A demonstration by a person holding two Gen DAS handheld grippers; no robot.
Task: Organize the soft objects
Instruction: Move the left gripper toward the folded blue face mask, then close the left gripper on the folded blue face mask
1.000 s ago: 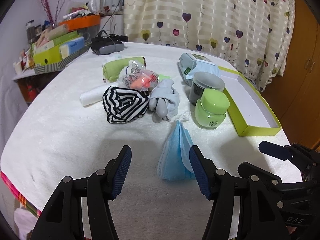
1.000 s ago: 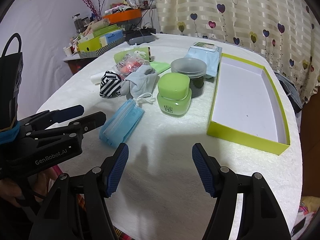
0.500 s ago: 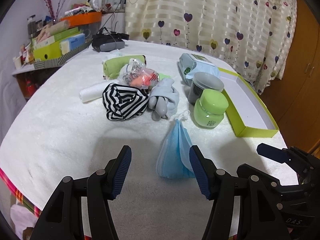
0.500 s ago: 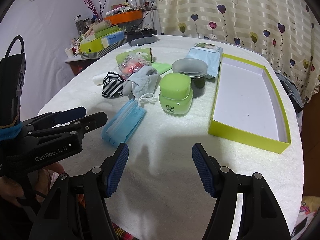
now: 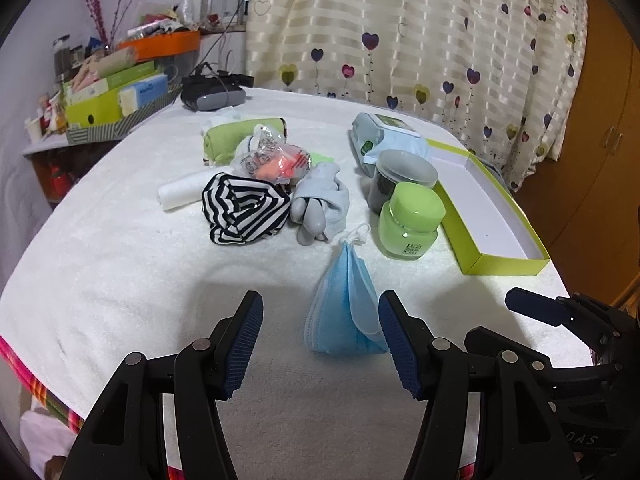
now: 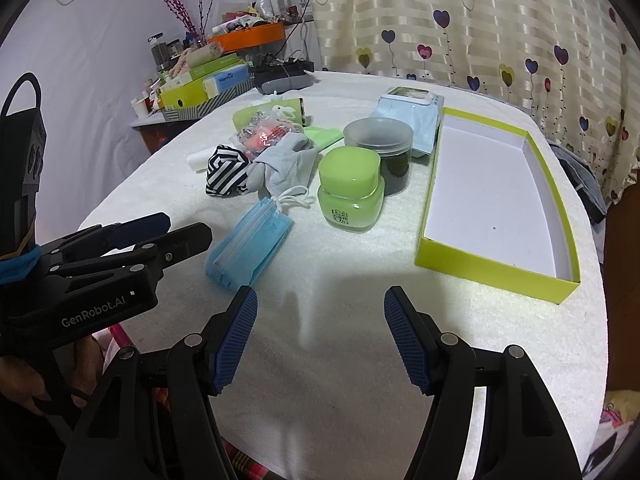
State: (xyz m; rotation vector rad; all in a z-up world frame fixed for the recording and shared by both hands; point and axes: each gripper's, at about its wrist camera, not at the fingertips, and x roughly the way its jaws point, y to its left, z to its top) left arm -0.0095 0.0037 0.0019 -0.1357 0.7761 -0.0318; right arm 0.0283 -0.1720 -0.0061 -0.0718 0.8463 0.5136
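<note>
Two grippers hang wide open over the white cloth-covered table [image 5: 120,264], and neither has anything between its pads. Our left gripper [image 5: 320,340] sits low, with the stack of blue face masks [image 5: 346,312] lying just inside its right finger; our right gripper [image 6: 318,340] faces bare cloth, well apart from every object.

We judge the masks to be very light and limp, a loose pile of folded sheets that will fan apart if pinched at one corner. We would close across the thick folded edge, taking the whole stack at once, and keep clear of the white ear loops [image 6: 296,198], which could snag.

Beyond them lie a striped cloth bundle [image 5: 244,210], grey socks [image 5: 320,204], a white rolled cloth [image 5: 180,194] and a green roll [image 5: 228,142], all soft and easily crushed into shape. The green jar [image 6: 352,192] and the dark jar [image 6: 384,152] behind it are rigid. The empty yellow-green box [image 6: 492,268] stands to the right, probably the destination.

We cannot make out what the crinkled plastic packet [image 5: 276,162] holds, and the masks' far side is hidden behind the left gripper's finger.
</note>
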